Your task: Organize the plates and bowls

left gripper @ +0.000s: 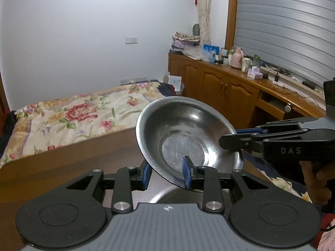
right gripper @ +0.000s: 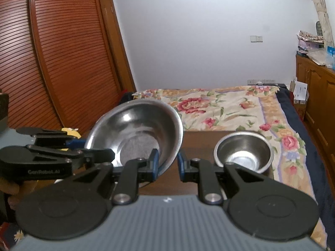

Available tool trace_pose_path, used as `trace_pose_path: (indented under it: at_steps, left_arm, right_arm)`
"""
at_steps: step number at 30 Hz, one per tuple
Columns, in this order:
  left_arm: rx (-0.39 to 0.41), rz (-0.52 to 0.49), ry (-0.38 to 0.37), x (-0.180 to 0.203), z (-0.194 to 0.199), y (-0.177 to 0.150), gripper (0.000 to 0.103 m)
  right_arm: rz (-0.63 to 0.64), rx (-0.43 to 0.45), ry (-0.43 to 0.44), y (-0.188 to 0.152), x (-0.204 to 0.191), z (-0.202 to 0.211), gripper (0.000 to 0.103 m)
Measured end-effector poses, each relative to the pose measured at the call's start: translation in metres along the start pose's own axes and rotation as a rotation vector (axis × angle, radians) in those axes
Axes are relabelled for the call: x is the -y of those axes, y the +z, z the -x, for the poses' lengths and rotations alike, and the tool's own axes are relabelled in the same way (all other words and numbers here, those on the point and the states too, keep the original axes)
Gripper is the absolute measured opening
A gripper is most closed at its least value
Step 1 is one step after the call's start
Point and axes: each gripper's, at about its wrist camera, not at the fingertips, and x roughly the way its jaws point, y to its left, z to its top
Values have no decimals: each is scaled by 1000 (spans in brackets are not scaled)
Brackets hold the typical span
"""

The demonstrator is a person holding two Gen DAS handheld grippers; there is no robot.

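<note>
A large steel bowl (left gripper: 182,125) (right gripper: 134,123) hangs tilted above the wooden table (right gripper: 199,142), gripped from two sides. My left gripper (left gripper: 166,174) is shut on its near rim, with one blue pad inside the bowl and one outside. My right gripper (right gripper: 168,164) is shut on the opposite rim the same way. In the left wrist view the right gripper (left gripper: 230,136) reaches in from the right; in the right wrist view the left gripper (right gripper: 94,146) reaches in from the left. A small steel bowl (right gripper: 244,152) stands on the table to the right.
The rim of another steel bowl (left gripper: 163,194) shows just under my left gripper. A bed with a floral cover (right gripper: 230,108) lies beyond the table. A wooden sideboard (left gripper: 219,83) crowded with bottles runs along the right wall. A slatted wardrobe (right gripper: 52,52) stands at the left.
</note>
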Motion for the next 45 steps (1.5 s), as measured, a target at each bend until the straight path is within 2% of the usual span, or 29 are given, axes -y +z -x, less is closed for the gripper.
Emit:
trace_pose_path:
  at_steps: [17,24,38,45]
  left_arm:
    - [-91,-9,-28,4,4,-52,32]
    - [-114,-13,-37,7,2,-66,33]
    - [-155,-22,-22,4,-12,-78,33]
    - [-146,-41,1,3,-16,-79,33]
  right_arm:
    - [-60,-92,57,-54,-14,9,21]
    - [-46,-113,43,-68,-19,12,21]
    - [-21,-144,34,-78,-21,6,20]
    - [45,-160,7,-78,-25,5,19]
